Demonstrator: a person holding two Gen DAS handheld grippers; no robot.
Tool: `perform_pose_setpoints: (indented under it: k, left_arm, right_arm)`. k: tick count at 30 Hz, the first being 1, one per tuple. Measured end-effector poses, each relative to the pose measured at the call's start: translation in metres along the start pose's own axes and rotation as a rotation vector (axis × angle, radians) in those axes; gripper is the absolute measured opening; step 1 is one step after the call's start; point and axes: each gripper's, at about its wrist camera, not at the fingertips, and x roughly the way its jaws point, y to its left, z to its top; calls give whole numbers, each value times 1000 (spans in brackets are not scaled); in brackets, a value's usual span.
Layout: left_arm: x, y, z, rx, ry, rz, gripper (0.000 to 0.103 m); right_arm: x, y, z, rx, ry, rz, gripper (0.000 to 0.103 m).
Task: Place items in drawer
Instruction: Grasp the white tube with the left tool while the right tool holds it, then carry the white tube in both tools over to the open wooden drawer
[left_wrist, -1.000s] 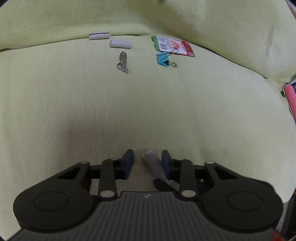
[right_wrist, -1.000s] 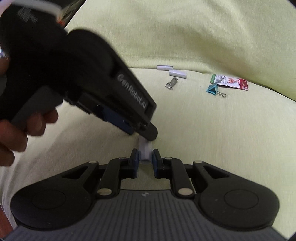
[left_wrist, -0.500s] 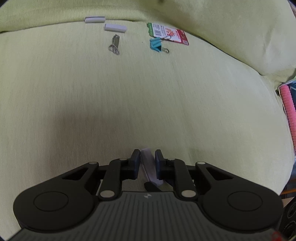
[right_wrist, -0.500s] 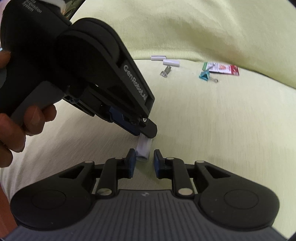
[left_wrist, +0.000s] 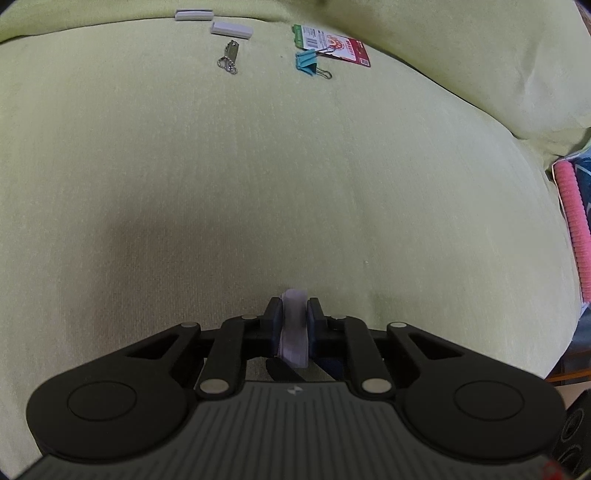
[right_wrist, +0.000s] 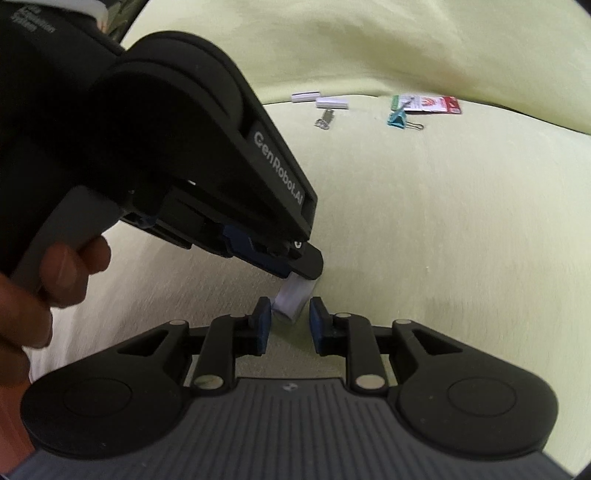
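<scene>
We see the left claw (left_wrist: 294, 315) clamped on the white block (left_wrist: 293, 332), right claw (right_wrist: 285, 320) apart around it; shallow grip, so a slip onto the cushion (left_wrist: 295, 184) seems possible.

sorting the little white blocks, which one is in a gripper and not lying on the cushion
The white block pinched in the left gripper. The other two white blocks lie loose at the cushion's far edge, above the metal keychain.
</scene>
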Motion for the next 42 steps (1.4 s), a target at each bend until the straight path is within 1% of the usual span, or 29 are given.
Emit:
perform_pose_setpoints:
  k: [2,4,10,12,18,22,24,27,30,35,38,39,42]
  left_arm:
    - [-1,-2,-1,6,0,7,14]
    - [-1,-2,-2,7,5,10,14]
    - [-3,3,-9,-16,33,-19,17]
    - [-3,3,-9,-22,33,-18,17]
    - [-1,0,-10,-14,29,-6,17]
    - [0,1,-12,-22,27,-9,17]
    - [-1,1,-12,-20,25,-5,17]
    - [-2,0,-12,-18,30,-6,17]
    - [-4,0,-18,-17,45,-23,18]
    - [-3,-11,-26,3,69,-52,18]
    - [-3,-22,-30,24,85,-88,18]
    - [-4,-27,-32,36,91,-100,18]
    - [-4,-48,-37,91,104,-131,18]
  right_arm:
    - [1,2,1,3,2,-8,19]
    - [0,1,1,-23,17,-3,15]
    - [-3,-7,1,-152,67,63,14]
    - [-1,-5,5,-168,66,64,15]
    - [5,1,10,-123,44,26,17]
    - [12,5,11,-58,38,-7,18]
    - [9,3,6,-37,32,-20,17]
    - [9,2,3,-45,32,-23,15]
    - [6,-1,0,-42,40,-23,15]
    - [-5,-6,-7,-25,45,-55,15]
    - [-16,-10,-5,7,34,-90,15]
    - [-13,-21,-2,18,29,-103,15]
    - [-28,-30,-7,60,10,-152,15]
